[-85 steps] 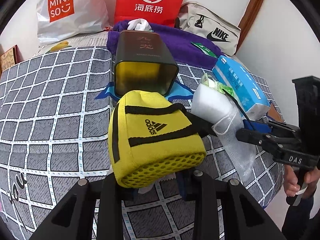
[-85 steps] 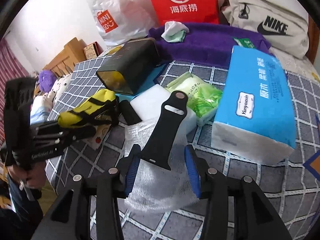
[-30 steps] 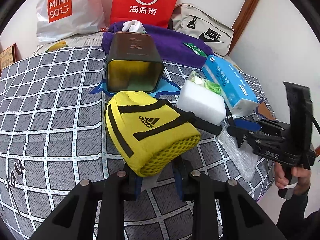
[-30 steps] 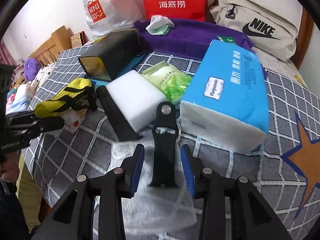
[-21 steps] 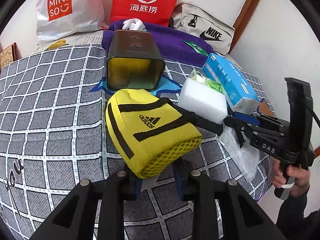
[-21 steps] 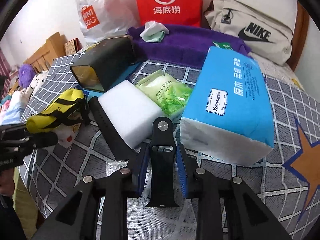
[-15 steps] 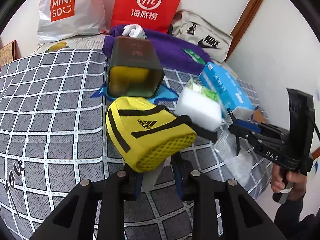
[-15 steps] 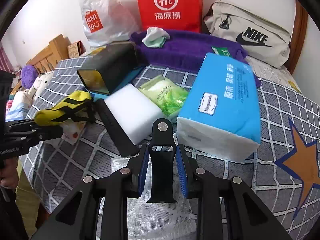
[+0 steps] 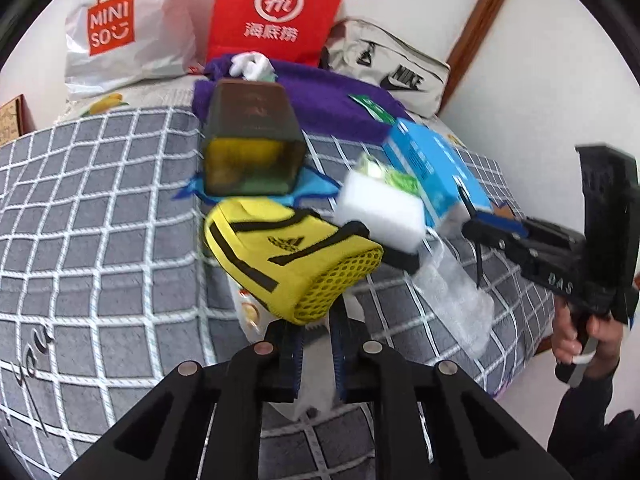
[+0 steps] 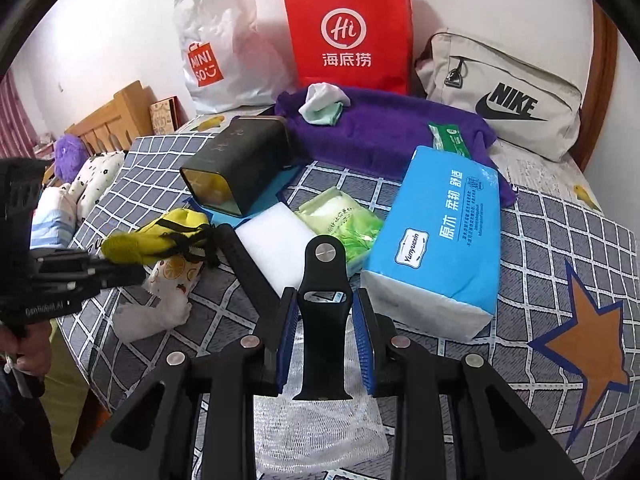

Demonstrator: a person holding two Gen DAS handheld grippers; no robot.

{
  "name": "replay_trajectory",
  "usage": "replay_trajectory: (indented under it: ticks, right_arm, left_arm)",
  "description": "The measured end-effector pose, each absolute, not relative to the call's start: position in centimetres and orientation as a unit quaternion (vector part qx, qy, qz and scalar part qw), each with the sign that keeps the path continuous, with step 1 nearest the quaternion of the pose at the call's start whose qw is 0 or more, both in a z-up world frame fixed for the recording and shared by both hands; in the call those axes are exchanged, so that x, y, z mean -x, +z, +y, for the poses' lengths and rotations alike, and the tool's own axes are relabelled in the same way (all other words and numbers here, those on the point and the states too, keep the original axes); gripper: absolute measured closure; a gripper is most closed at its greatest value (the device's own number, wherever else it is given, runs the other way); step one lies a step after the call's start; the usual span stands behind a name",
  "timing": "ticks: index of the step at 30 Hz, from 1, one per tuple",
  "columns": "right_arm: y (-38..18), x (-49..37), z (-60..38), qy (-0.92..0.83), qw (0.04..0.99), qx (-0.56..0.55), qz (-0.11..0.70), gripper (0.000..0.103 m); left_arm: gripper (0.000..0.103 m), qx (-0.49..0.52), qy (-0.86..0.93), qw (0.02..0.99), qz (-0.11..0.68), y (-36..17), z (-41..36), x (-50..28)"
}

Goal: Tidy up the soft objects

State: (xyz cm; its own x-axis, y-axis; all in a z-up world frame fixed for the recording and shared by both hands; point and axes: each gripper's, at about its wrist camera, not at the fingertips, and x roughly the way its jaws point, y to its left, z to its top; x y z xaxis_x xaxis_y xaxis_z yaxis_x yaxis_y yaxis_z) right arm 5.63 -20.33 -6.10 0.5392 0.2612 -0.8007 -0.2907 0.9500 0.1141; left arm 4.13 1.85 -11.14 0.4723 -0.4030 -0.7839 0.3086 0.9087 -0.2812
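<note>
So both tongs were gripping — my left gripper (image 9: 316,344), jaws just closing, pinched the yellow pouch (image 9: 292,256) above the checked bedspread (image 9: 100,240), my right gripper (image 10: 324,336) clamped the black strap (image 10: 324,320) — pick-up stage; next, I judged, carrying them toward the open tin (image 10: 236,168).

A home bedroom: a bed (image 10: 540,240) with a grey checked cover fills both views, a wooden headboard (image 10: 116,120) and pillows (image 10: 92,184) at one end (a purple plush toy (image 10: 70,156) sits there too). Shopping bags (image 10: 348,32) and a canvas sports bag (image 10: 508,96) lean against the white wall, beside a wooden door frame (image 9: 476,36).
</note>
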Motion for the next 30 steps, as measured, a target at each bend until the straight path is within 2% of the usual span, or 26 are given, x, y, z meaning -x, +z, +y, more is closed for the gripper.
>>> replay_trajectory:
  ticks: [2, 6, 12, 13, 15, 23, 30]
  right_arm:
    - [-6.3, -5.6, -20.4, 0.158, 0.876, 0.013, 0.456, 0.075]
    - [-6.9, -5.5, -20.5, 0.160, 0.872, 0.007, 0.462, 0.075]
    - [-6.9, -4.9, -20.4, 0.160, 0.871, 0.014, 0.464, 0.075]
    - [-6.9, -4.9, -20.4, 0.159, 0.871, 0.014, 0.464, 0.075]
    - [-6.8, -4.8, -20.6, 0.156, 0.872, 0.015, 0.463, 0.075]
    - [-5.0, -4.8, -21.4, 0.156, 0.879, 0.016, 0.450, 0.075]
    - [-3.2, -5.8, -22.0, 0.158, 0.884, 0.013, 0.440, 0.075]
  left_arm:
    - [0.080, 0.044, -0.215, 0.853, 0.473, -11.6, 1.4, -3.8]
    - [0.074, 0.030, -0.227, 0.846, 0.481, -12.4, -0.2, -3.6]
    - [0.075, -0.016, -0.221, 0.840, 0.495, -14.0, -2.3, -3.8]
    - [0.083, -0.026, -0.217, 0.844, 0.490, -14.0, -2.6, -3.7]
    - [0.084, -0.018, -0.231, 0.839, 0.492, -13.7, -2.6, -3.6]
    - [0.084, 0.030, -0.294, 0.843, 0.450, -8.8, -2.7, -3.0]
    - [0.084, 0.029, -0.285, 0.858, 0.427, -5.7, -3.0, -3.9]
